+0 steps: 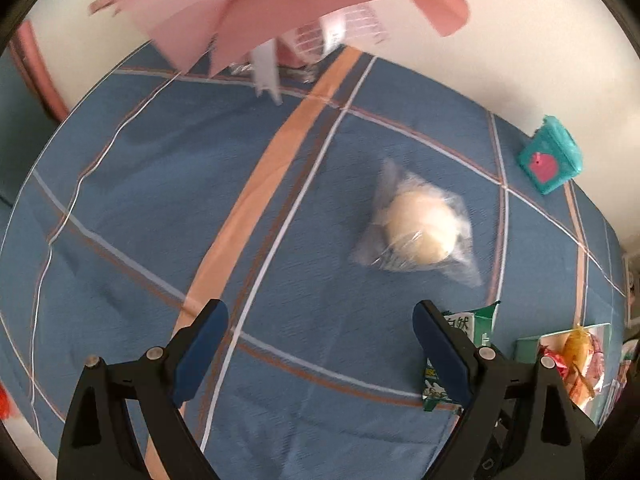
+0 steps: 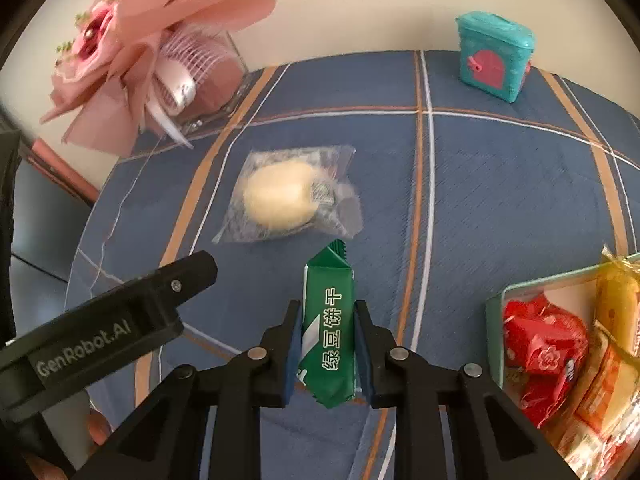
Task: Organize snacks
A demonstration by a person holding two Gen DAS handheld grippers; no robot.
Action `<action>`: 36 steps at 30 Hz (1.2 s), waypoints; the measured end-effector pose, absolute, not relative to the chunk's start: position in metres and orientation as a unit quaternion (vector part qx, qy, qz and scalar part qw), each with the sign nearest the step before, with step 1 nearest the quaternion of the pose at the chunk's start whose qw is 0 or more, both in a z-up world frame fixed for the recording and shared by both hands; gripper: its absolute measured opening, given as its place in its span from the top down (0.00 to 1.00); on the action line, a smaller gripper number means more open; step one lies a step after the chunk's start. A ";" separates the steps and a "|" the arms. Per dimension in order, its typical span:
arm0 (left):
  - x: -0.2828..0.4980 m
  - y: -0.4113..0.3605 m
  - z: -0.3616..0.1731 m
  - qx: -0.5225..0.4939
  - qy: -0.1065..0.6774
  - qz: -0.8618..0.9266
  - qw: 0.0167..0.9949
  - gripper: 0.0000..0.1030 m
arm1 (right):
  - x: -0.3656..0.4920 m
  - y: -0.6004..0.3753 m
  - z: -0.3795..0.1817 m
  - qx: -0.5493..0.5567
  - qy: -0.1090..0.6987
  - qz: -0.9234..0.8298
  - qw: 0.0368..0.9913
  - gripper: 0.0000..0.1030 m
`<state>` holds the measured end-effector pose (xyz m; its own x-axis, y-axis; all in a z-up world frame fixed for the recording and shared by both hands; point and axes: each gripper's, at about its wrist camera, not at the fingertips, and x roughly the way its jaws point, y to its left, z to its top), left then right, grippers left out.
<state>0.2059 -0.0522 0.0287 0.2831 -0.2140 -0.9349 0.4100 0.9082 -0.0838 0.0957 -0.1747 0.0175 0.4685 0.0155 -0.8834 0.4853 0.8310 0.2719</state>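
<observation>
Right hand-held gripper clamps the green biscuit packet, left hand-held gripper gapes empty; best carry it level, right, into the snack tray.

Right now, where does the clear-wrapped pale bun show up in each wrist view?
Left wrist: clear-wrapped bun lies right of centre, beyond the open left gripper.
Right wrist: bun lies centre-left, beyond the green packet.
Shared landmark: teal box at the cloth's far right.
</observation>
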 end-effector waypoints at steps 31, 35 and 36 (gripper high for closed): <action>0.230 -0.145 0.006 0.102 0.568 -0.234 0.782 0.41 | 0.082 -0.221 0.029 0.282 0.447 -0.187 0.828 0.75; 0.217 -0.125 0.022 0.059 0.568 -0.225 0.790 0.42 | 0.076 -0.220 0.039 0.285 0.444 -0.182 0.830 0.75; 0.211 -0.120 0.028 0.052 0.565 -0.224 0.792 0.42 | 0.073 -0.218 0.043 0.284 0.444 -0.180 0.830 0.75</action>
<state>0.2110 -0.1197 0.0276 0.2612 -0.2963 -0.9187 0.4135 0.8943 -0.1709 0.0733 -0.2182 0.0434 0.5409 -0.0474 -0.8398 0.5520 0.7733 0.3119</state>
